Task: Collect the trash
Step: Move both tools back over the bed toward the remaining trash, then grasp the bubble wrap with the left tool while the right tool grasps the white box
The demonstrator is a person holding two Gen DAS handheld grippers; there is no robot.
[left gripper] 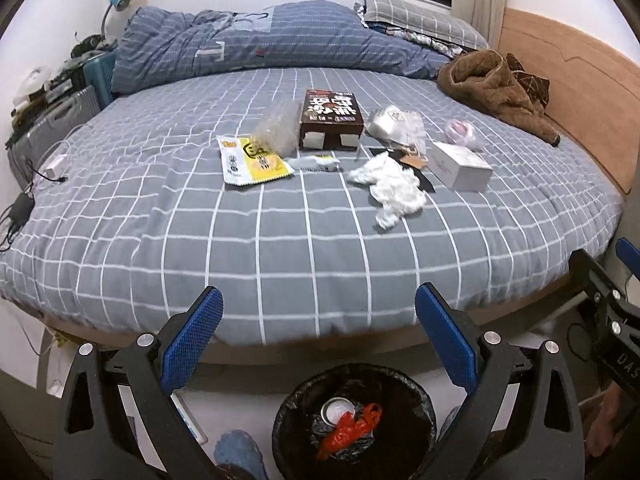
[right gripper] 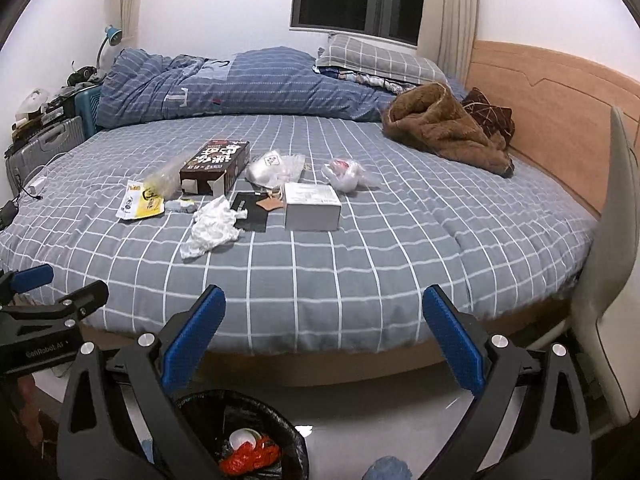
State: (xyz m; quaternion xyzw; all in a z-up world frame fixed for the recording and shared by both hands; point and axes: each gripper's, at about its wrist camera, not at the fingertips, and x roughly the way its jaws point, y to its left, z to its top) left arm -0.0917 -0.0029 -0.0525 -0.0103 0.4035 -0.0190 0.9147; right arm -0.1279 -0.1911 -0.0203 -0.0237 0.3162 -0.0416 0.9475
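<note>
Trash lies mid-bed: a yellow snack wrapper (left gripper: 253, 159) (right gripper: 140, 201), a clear plastic tray (left gripper: 278, 128), a dark brown box (left gripper: 331, 118) (right gripper: 216, 167), a crumpled white tissue (left gripper: 390, 186) (right gripper: 212, 226), a white box (left gripper: 462, 166) (right gripper: 312, 205), a silver bag (left gripper: 390, 122) (right gripper: 272, 168) and a clear bag (left gripper: 460, 133) (right gripper: 346, 174). A black-lined bin (left gripper: 354, 420) (right gripper: 244, 440) with red plastic inside stands on the floor. My left gripper (left gripper: 319, 312) and right gripper (right gripper: 324, 314) are open and empty, held over the bed's front edge above the bin.
A folded blue quilt (left gripper: 260, 40) and pillow (left gripper: 416, 16) lie at the back, a brown fleece (left gripper: 492, 84) by the wooden headboard (right gripper: 552, 96). A suitcase (left gripper: 52, 124) and cables sit at the left. A white chair (right gripper: 612, 264) stands at the right.
</note>
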